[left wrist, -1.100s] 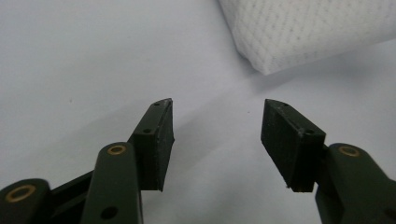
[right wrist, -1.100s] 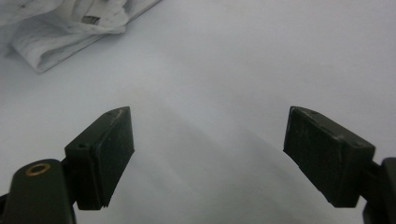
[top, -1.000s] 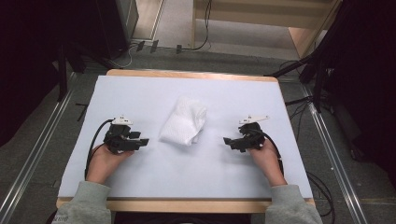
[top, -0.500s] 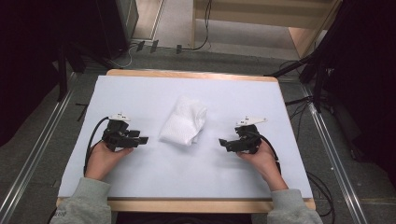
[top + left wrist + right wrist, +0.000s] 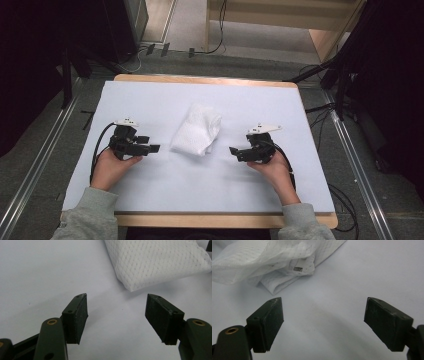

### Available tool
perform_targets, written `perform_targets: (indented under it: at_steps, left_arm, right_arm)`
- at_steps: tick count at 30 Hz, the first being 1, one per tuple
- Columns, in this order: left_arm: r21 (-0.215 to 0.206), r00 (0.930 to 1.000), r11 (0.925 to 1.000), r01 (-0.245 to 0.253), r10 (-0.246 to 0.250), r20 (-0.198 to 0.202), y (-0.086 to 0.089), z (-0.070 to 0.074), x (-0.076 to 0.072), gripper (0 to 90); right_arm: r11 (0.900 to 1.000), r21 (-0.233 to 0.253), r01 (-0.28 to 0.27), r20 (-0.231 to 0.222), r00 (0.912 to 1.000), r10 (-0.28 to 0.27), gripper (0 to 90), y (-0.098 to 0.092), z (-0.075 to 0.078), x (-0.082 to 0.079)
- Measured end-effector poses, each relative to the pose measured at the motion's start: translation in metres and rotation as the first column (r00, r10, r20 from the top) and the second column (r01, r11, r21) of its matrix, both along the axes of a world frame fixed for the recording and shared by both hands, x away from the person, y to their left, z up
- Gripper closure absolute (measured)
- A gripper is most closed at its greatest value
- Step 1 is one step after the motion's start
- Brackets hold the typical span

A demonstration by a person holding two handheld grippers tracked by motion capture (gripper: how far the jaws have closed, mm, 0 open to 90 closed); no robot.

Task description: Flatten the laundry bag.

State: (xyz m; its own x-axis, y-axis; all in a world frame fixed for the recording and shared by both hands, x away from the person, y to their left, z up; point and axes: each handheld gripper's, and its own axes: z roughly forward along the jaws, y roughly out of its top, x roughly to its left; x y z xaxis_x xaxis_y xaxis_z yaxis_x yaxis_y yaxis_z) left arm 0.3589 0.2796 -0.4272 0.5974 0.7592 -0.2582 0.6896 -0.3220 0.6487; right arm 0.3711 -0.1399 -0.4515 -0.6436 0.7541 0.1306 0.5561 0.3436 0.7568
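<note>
Looking at the bottom of the high view, I've got the left gripper (image 5: 154, 148) and right gripper (image 5: 233, 150) both spread wide, holding nothing. Between them, mid-frame, sits the folded white cloth (image 5: 196, 129). My worry: pinching a single loose layer would unravel the fold. Plenty of bare table (image 5: 150, 95) toward the top edge, so room isn't an issue.

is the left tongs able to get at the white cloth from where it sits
Probably yes. The left tongs are open and point at the cloth, with only bare table cover between them. They do not touch it.
</note>
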Motion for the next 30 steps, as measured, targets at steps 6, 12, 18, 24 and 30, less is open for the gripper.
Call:
perform_targets:
  at_steps: [6, 12, 18, 24, 30]
  left_arm:
    - [0.034, 0.9993, 0.9988, 0.035, -0.035, 0.009, -0.005, 0.000, 0.001, 35.4]
    - [0.021, 0.9983, 0.9981, 0.058, -0.058, -0.002, -0.009, 0.002, 0.003, 38.1]
    - [0.031, 0.9978, 0.9974, 0.065, -0.065, -0.011, -0.014, -0.001, 0.006, 40.9]
    - [0.009, 0.9976, 0.9975, 0.070, -0.070, 0.000, -0.014, -0.001, 0.006, 39.1]
    - [0.009, 0.9983, 0.9982, 0.059, -0.059, 0.001, -0.008, -0.004, 0.004, 37.7]
  right_arm:
    - [0.999, 0.049, 0.010, 0.011, 0.9999, -0.011, 26.7, 0.007, 0.001, 0.007]
    - [0.997, 0.078, 0.008, -0.008, 0.9999, -0.007, 33.6, 0.012, -0.001, 0.015]
    - [0.996, 0.084, -0.013, -0.026, 0.9995, 0.015, 41.4, 0.007, 0.001, 0.015]
    - [0.996, 0.081, -0.034, -0.041, 0.9985, 0.037, 49.5, 0.008, 0.004, 0.017]
    - [0.995, 0.071, -0.064, -0.045, 0.9967, 0.067, 53.2, 0.019, 0.009, 0.021]
